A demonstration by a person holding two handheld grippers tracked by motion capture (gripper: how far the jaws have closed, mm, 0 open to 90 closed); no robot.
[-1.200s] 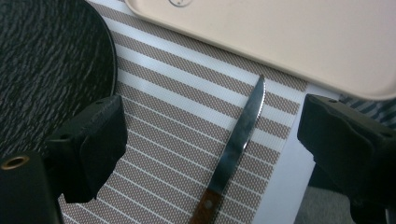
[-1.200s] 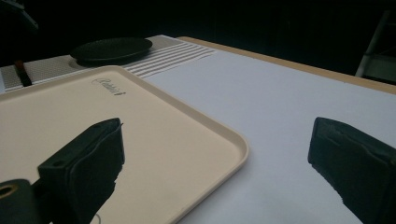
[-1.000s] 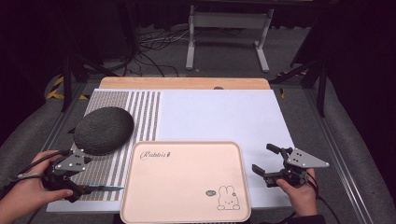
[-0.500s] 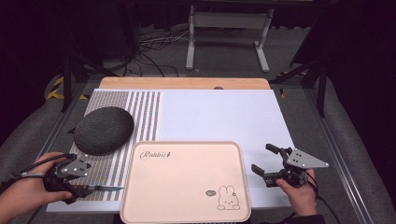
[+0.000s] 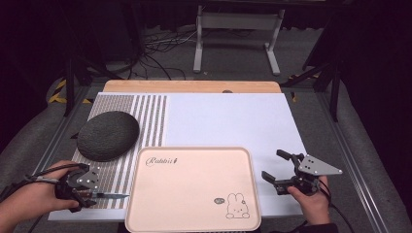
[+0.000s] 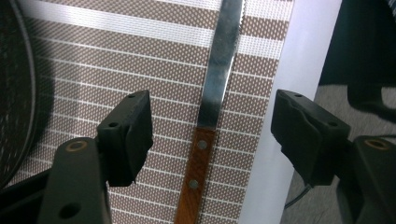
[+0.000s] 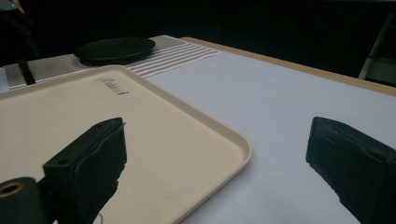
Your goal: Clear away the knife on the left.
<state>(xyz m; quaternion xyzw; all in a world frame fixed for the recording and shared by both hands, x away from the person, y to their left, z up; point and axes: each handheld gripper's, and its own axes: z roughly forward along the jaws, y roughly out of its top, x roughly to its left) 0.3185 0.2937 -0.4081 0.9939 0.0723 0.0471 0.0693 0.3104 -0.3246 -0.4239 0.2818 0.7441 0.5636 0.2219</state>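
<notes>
Light falls from above onto the table (image 5: 228, 121), bright against a dark, murky room. The knife (image 6: 212, 107) blade carries a soft sheen in the left gripper view. In the right gripper view the near black jaws are blurred, and the high view is slightly soft throughout.

A: What lies at the lower left of the high view?

B: A knife (image 5: 108, 195) with a brown riveted wooden handle and slim steel blade. It lies flat on the striped mat, tip toward frame right, just beside the table's near edge.
</notes>
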